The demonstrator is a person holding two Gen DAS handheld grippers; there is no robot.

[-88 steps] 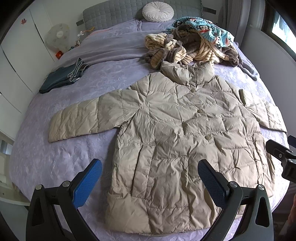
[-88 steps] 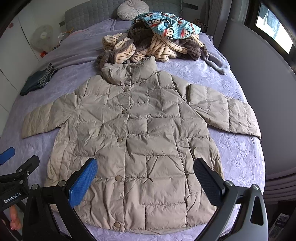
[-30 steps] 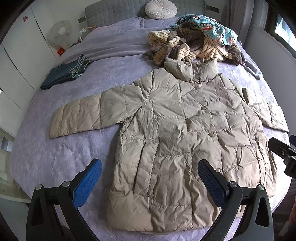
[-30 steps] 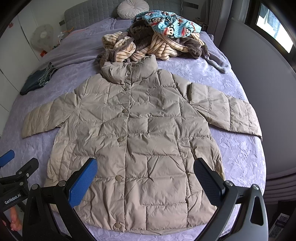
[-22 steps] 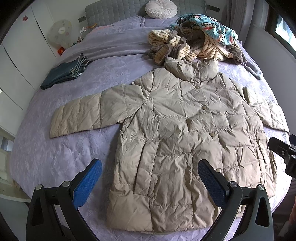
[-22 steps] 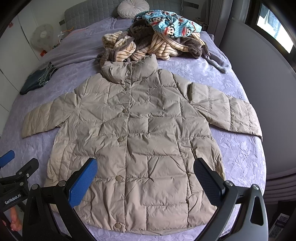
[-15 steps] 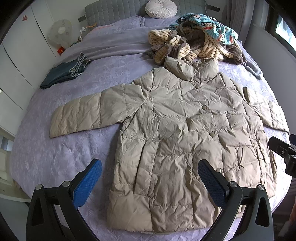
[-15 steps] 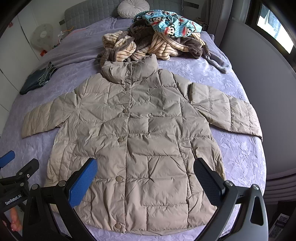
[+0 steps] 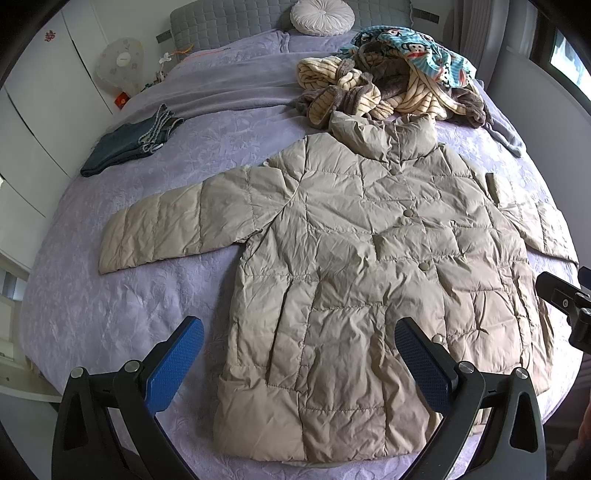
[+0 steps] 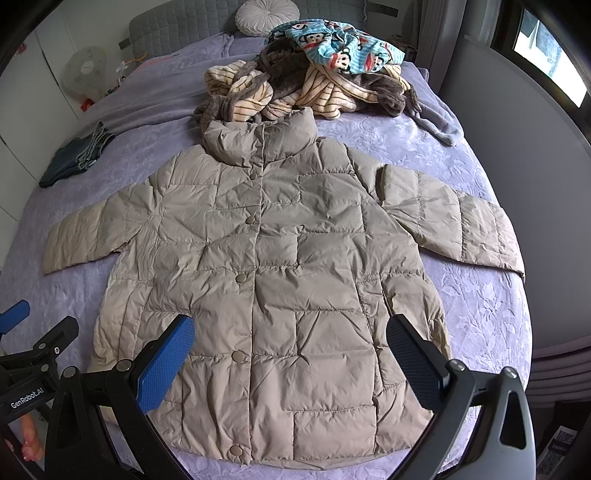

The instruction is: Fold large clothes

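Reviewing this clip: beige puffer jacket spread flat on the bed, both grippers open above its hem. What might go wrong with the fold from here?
Judging from this frame:
1. The beige quilted puffer jacket looks slick and puffy, so the open left gripper or right gripper may pinch only one layer.
2. Its collar touches the pile of striped fleece clothes; lifting could drag them.
3. One sleeve lies near the lilac bed edge and may slide off.

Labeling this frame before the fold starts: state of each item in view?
puffer jacket: spread flat, front up, snapped shut, sleeves out
left tool: open, empty, above the hem
right tool: open, empty, above the hem
clothes pile: heaped, unfolded, by the collar
jeans: folded, apart from the jacket
round cushion: at the headboard
bed: covered by a purple spread
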